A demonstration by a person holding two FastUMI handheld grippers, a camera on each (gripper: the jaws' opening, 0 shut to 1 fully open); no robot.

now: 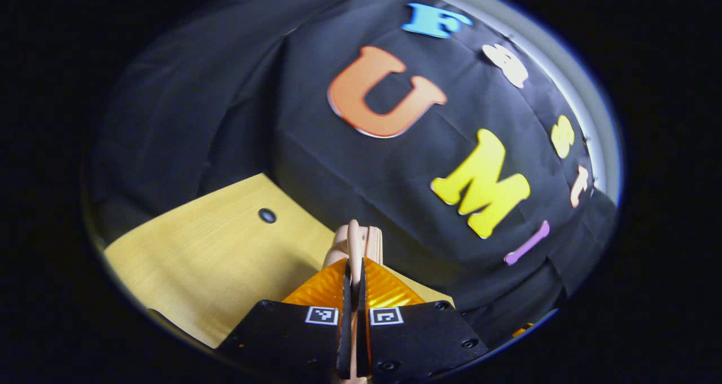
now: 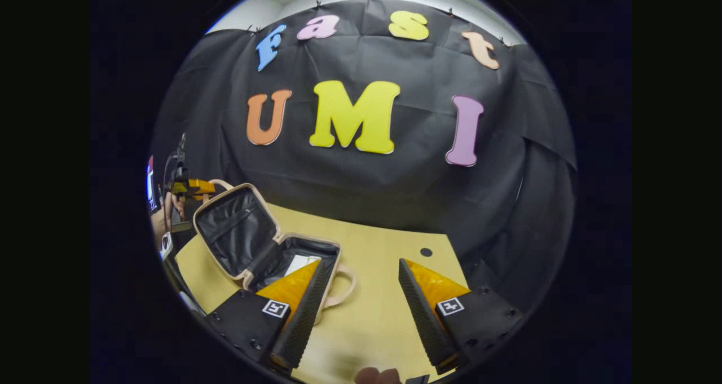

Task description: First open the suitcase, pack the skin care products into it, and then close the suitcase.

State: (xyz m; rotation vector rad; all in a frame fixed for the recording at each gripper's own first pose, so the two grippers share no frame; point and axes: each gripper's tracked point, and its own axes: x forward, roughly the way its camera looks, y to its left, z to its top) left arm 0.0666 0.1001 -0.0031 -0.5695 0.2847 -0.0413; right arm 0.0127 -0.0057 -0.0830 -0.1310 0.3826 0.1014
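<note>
Gripping the beige loop handle [image 1: 353, 243] of the suitcase lid between its two fingers, the left tool [image 1: 353, 294] is clenched, the handle's thin band rising upright out of the narrow slot between the pads, with the pale wooden table [image 1: 214, 260] behind it and a small dark hole [image 1: 267, 215] in the tabletop farther off. In the right gripper view the same tool [image 2: 192, 188] appears small near the table's far left edge, a hand [image 2: 163, 220] behind it, pinching the handle at the top of the raised lid [image 2: 234, 232]. The suitcase [image 2: 271, 254] stands open near the left edge of the table: its lid is tilted up and back, showing a dark lining, while the lower half lies flat on the tabletop with a pale, flat item [image 2: 299, 264] resting inside; what that item is cannot be told. A second beige handle [image 2: 341, 291] on the lower half curves out toward the middle of the table. The right tool [image 2: 361, 299] is released, its fingers spread wide apart over bare tabletop just beside the case, the left finger [image 2: 302, 299] overlapping the case's near corner in the picture; whether it touches it cannot be told.
</note>
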